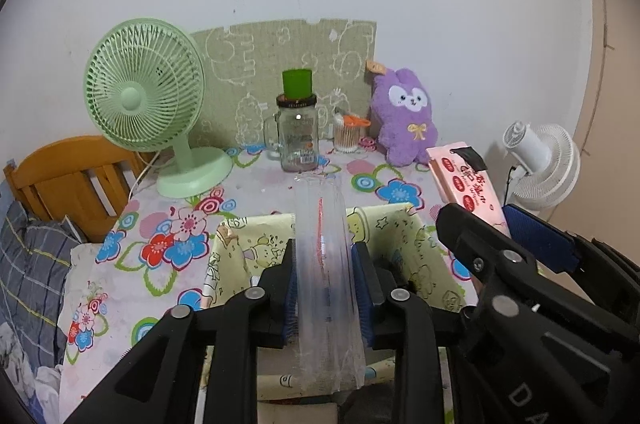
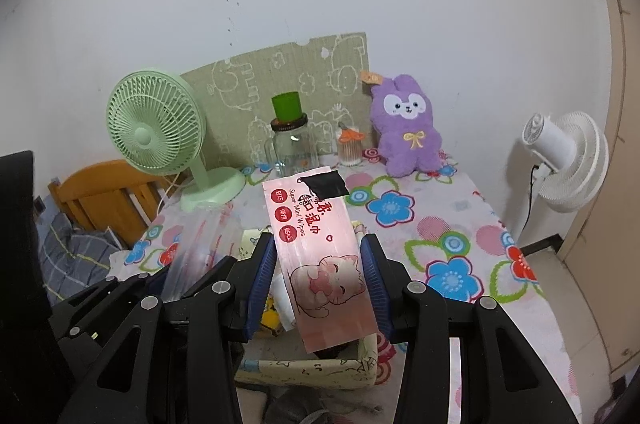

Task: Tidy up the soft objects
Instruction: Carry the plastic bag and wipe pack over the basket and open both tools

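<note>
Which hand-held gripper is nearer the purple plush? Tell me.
Right. The right hand-held gripper, holding the wipes pack, is on the purple plush side; the left hand-held gripper, around the clear pouch, sits farther left.

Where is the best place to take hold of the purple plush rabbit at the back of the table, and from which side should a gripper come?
Judging by its pose, grip the purple plush rabbit across its narrower middle, near the yellow bow, coming from the front. It sits upright facing forward with the wall close behind, and a cotton swab jar crowds its left side.

Home bedroom: wooden bed headboard (image 1: 68, 179) with plaid bedding (image 1: 28, 264) left of floral tabletop (image 1: 160, 236); green fan (image 1: 148, 103) and plush toy (image 1: 404, 115) on it.
</note>
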{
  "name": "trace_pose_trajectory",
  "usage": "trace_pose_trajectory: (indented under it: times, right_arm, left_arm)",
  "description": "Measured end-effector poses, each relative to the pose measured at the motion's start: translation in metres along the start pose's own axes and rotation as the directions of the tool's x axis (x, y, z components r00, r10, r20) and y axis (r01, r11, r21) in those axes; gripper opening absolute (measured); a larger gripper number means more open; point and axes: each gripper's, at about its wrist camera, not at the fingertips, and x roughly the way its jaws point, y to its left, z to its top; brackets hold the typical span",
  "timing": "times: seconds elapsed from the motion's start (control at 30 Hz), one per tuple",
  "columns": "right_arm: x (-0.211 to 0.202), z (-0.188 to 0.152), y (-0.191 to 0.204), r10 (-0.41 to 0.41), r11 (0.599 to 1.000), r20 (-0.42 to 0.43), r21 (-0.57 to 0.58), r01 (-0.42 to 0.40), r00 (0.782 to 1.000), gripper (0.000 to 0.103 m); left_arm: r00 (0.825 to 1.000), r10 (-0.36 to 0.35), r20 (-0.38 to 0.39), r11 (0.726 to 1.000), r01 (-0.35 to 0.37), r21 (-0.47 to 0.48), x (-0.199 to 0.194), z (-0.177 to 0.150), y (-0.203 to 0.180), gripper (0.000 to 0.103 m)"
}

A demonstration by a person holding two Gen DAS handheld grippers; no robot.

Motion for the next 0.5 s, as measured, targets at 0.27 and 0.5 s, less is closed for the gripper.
trace_pose_trajectory:
  times: [0.27, 0.5]
  right_arm:
    - [0.027, -0.005, -0.008, 0.036, 0.999, -0.059, 0.02, -0.035, 0.998, 0.048]
    - [0.043, -0.01, -0.005, 0.078, 0.997, -0.081, 0.004, -0.078, 0.994, 0.048]
  left_arm:
    - [0.999, 0.026, -0.037, 1.0, -0.025, 0.016, 0.02, -0.005, -0.001, 0.061]
    - [0.997, 0.04, -0.066, 0.999, -0.039, 0.02, 0.034, -0.008, 0.006, 0.073]
